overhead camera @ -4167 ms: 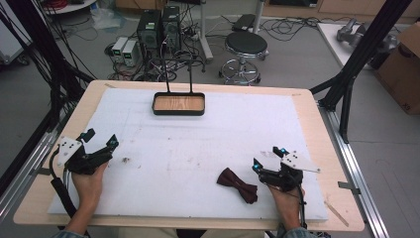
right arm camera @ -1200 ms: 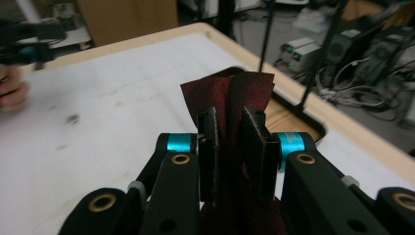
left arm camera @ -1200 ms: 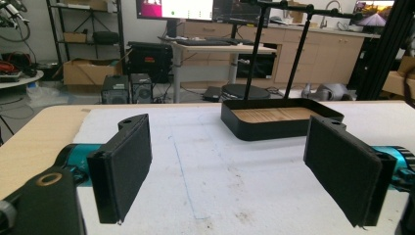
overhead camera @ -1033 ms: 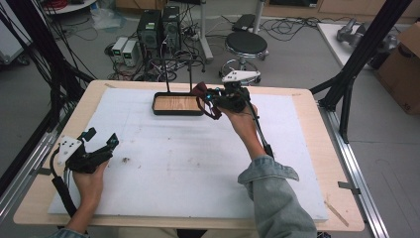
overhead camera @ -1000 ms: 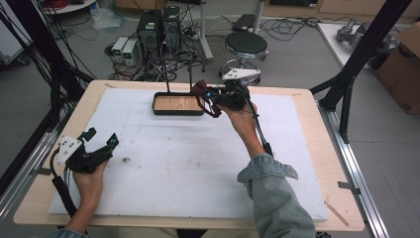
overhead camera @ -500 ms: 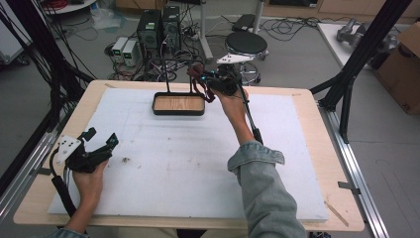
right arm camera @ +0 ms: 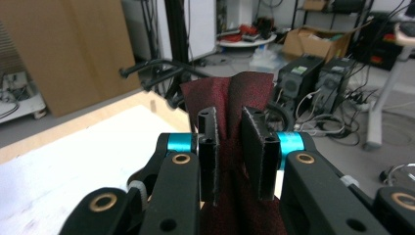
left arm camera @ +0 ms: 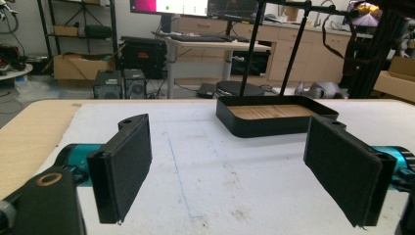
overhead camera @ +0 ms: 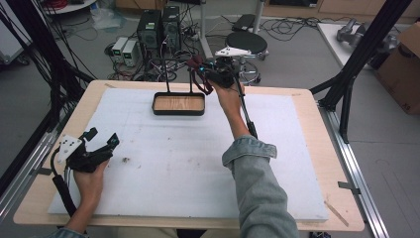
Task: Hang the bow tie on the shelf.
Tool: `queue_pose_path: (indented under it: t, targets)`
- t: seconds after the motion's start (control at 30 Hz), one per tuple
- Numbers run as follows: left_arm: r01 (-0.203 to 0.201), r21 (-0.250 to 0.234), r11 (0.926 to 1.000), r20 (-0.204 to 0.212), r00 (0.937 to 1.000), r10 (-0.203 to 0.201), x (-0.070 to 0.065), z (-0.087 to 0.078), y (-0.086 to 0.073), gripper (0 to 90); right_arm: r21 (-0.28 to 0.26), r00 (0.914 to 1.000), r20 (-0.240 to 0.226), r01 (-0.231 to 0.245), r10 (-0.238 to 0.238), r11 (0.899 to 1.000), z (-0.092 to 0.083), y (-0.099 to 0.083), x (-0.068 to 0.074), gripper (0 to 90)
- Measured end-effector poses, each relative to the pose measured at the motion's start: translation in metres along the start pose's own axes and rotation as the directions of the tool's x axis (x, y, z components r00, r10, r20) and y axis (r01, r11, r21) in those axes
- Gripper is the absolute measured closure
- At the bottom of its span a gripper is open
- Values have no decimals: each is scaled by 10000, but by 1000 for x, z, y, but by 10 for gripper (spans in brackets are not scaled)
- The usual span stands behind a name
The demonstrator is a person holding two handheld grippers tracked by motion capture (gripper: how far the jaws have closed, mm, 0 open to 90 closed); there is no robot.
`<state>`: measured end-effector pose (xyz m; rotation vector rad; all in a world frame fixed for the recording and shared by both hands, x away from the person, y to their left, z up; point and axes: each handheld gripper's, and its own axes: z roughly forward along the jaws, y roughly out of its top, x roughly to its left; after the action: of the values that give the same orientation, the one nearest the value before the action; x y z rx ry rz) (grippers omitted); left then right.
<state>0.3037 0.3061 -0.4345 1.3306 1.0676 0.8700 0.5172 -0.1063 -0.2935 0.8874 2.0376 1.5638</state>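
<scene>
Your right gripper (overhead camera: pixel 200 73) is raised over the far edge of the table (overhead camera: pixel 307 99), just past the right end of the black tray (overhead camera: pixel 178 103) with its two upright rods. Its jaws are closed on the dark red bow tie (right arm camera: pixel 230 98): in the right gripper view the cloth is pinched at its narrow middle between the two pads (right arm camera: pixel 254 147), with one wing fanning up beyond the jaw tips and the rest hanging down between the gripper's arms. From the high view the bow tie (overhead camera: pixel 194 64) sits at the gripper's left tip, above the tray's right rod; whether it touches the rod is hard to tell from here.

Your left gripper (overhead camera: pixel 101 140) rests low on the white foam mat (overhead camera: pixel 198 163) near the left edge, jaws spread wide and holding nothing. In the left gripper view, the tray (left arm camera: pixel 274 117) lies well ahead of its parted pads (left arm camera: pixel 125 161).
</scene>
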Motion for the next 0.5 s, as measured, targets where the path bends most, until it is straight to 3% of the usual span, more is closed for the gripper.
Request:
queue_pose_path:
  t: [0.13,0.33,0.5]
  targets:
    - [38,51,10000,26,10000,-39,0,1,0,183,-152,9997,225,-59,63,9999,3,3,-5,775]
    - [41,117,9999,7,10000,-41,1,0,0,183,71,9964,592,-614,609,9981,3,-5,-21,769]
    - [41,118,9999,7,10000,-41,1,0,0,183,162,9945,704,-794,780,9967,3,-10,-31,768]
